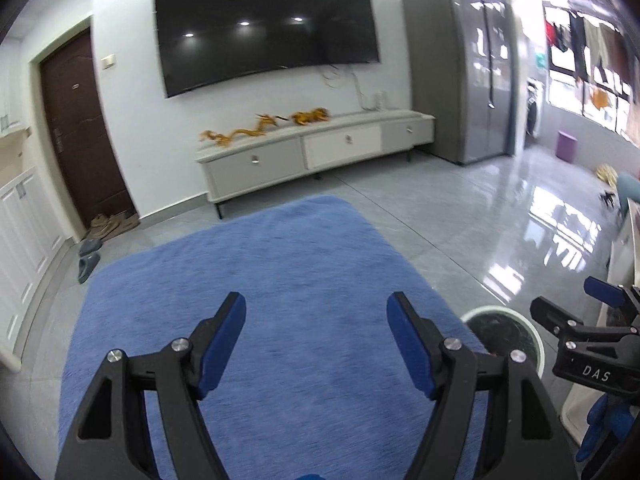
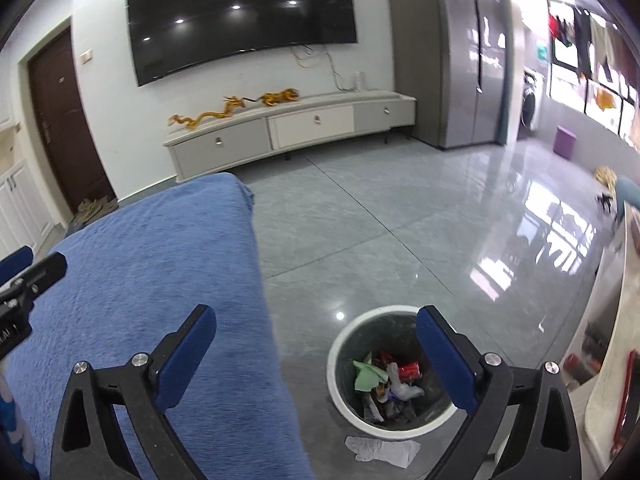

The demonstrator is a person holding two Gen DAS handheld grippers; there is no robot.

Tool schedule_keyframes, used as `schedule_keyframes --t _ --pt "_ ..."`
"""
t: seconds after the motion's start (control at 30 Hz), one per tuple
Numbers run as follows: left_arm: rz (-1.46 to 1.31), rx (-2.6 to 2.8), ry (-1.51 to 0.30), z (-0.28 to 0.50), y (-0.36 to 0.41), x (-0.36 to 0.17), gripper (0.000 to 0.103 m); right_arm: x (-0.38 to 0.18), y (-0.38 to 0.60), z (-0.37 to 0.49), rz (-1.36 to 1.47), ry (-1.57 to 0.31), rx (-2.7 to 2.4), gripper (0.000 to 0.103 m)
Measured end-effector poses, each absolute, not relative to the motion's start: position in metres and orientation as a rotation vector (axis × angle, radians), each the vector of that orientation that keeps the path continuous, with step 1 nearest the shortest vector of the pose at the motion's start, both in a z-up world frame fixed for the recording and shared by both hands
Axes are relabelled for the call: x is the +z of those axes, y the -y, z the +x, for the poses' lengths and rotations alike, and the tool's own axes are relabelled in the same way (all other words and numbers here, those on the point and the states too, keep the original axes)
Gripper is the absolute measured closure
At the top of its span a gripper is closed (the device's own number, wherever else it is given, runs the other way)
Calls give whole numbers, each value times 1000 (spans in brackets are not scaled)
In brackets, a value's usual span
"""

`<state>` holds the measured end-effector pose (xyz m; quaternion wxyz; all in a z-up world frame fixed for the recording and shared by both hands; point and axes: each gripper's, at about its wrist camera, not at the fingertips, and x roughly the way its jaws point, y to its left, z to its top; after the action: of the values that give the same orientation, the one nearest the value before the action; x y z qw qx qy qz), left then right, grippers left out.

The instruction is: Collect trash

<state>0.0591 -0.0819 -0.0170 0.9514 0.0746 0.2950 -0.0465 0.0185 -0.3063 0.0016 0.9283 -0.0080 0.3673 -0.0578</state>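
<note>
The left gripper [image 1: 316, 336] is hanging over a blue cloth-covered surface [image 1: 256, 280], its jaws standing apart with nothing between them. The right gripper [image 2: 316, 344] is hovering to the right of that blue surface, its jaws spread very wide and empty, one blue pad over the cloth and the other over the bin. In the left wrist view the right gripper is showing at the right edge, beside the bin.

The bin [image 2: 340, 380], a round white-rimmed one with a dark inside, is standing upright on the grey tiled floor [image 2: 380, 220], its mouth facing straight up, just beside the edge of the blue surface. Inside it the trash is lying in a loose heap: a green scrap of paper [image 2: 366, 376], a red can [image 2: 410, 369] lying on its side, white crumpled plastic [image 2: 402, 390] and some darker wrappers. The can's long axis is running roughly left to right in the right wrist view.

A crumpled white tissue [image 2: 382, 449] is lying flat on the floor just outside the bin, touching or nearly touching its near rim, stretched lengthwise left to right.

Further off, a low cabinet [image 1: 312, 148] is standing under a wall-mounted television [image 1: 264, 24].
</note>
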Motion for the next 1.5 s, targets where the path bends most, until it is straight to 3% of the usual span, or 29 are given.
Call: schedule_keyframes --t 0.6,0.93,1.5 --pt "19 28 -537 31 -32 0 30 16 238 18 -149 -699 -78 0" --pt "-58 51 -516 18 -72 -2 8 15 211 10 -203 -698 -79 0" --pt "-102 23 -512 17 -89 -2 4 20 197 5 -228 -658 -100 0"
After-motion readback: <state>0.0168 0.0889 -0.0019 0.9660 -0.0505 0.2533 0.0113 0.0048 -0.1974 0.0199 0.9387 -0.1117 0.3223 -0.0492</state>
